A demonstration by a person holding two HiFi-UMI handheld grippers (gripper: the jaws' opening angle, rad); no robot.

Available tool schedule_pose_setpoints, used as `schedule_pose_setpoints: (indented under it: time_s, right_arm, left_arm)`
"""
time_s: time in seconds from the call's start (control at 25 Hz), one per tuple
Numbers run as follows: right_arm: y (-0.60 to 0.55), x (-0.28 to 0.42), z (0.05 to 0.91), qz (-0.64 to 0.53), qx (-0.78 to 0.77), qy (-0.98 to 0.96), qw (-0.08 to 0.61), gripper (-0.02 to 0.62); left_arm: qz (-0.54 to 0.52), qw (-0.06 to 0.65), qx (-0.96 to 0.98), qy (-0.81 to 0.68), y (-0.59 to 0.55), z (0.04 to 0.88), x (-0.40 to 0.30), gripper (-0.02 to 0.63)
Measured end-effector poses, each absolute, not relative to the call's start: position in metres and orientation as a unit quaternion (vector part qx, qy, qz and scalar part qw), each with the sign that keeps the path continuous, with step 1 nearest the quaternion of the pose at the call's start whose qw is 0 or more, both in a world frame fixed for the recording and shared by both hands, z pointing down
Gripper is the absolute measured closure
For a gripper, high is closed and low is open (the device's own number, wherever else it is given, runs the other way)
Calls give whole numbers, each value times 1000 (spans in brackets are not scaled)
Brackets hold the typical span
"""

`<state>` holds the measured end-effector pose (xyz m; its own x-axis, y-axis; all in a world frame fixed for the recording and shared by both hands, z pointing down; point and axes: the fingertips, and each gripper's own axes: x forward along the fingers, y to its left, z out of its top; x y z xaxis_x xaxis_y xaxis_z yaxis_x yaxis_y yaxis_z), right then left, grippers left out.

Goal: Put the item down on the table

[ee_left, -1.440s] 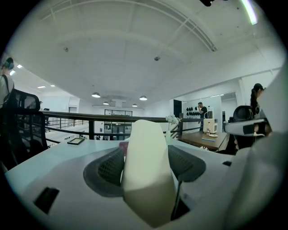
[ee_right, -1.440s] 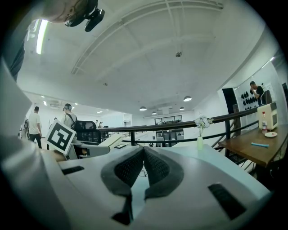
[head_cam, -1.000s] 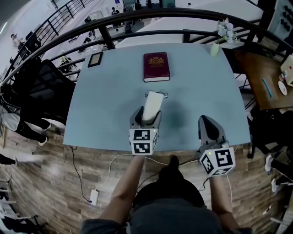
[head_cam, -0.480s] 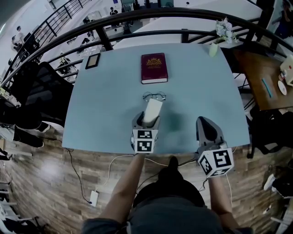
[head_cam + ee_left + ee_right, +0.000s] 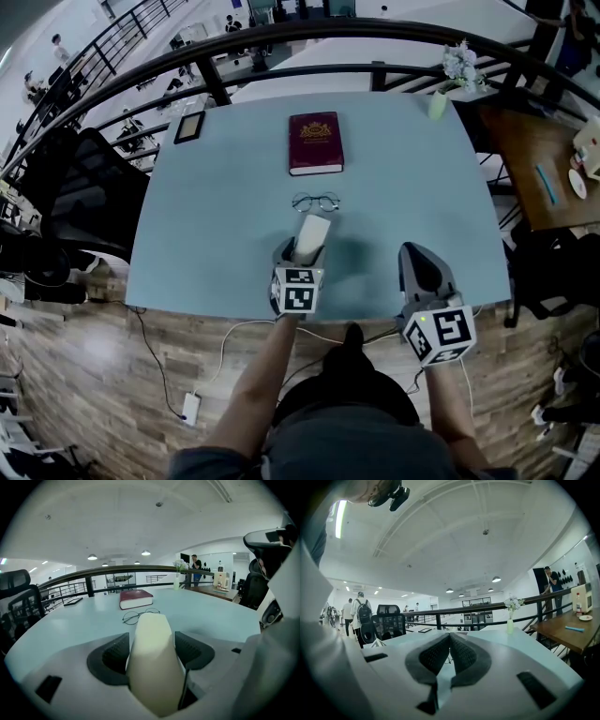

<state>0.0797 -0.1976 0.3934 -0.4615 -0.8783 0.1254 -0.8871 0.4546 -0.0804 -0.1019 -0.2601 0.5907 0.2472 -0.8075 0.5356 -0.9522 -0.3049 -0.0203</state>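
Note:
A cream, rounded case point(image 5: 311, 232) sticks out forward from my left gripper point(image 5: 302, 251), whose jaws are shut on it over the near part of the pale blue table point(image 5: 216, 216). In the left gripper view the case point(image 5: 152, 663) fills the gap between the two dark pads of that gripper point(image 5: 151, 648). Whether it touches the table I cannot tell. Round wire glasses point(image 5: 316, 202) lie just beyond the case, also visible as glasses point(image 5: 139, 616) from the gripper. My right gripper point(image 5: 419, 267) hovers by the front right edge, its jaws shut with nothing between them, as the right gripper view point(image 5: 450, 651) confirms.
A dark red book point(image 5: 316, 142) lies past the glasses, mid-table. A black tablet point(image 5: 191, 124) sits at the far left corner, a small vase with flowers point(image 5: 441, 98) at the far right. A black railing point(image 5: 281, 33) curves behind the table. A brown desk point(image 5: 544, 159) stands at right.
My left gripper has drawn back toward me with the case, uncovering the glasses that lay under its tip. The right gripper has hardly moved.

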Motion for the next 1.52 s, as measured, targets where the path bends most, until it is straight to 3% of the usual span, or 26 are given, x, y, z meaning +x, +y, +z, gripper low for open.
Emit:
schedule_pose_setpoints:
  time_s: [1.52]
  right_arm:
    - [-203, 87, 398, 76, 522, -849, 33, 592]
  left_arm:
    - [299, 191, 762, -541, -266, 628, -89, 296]
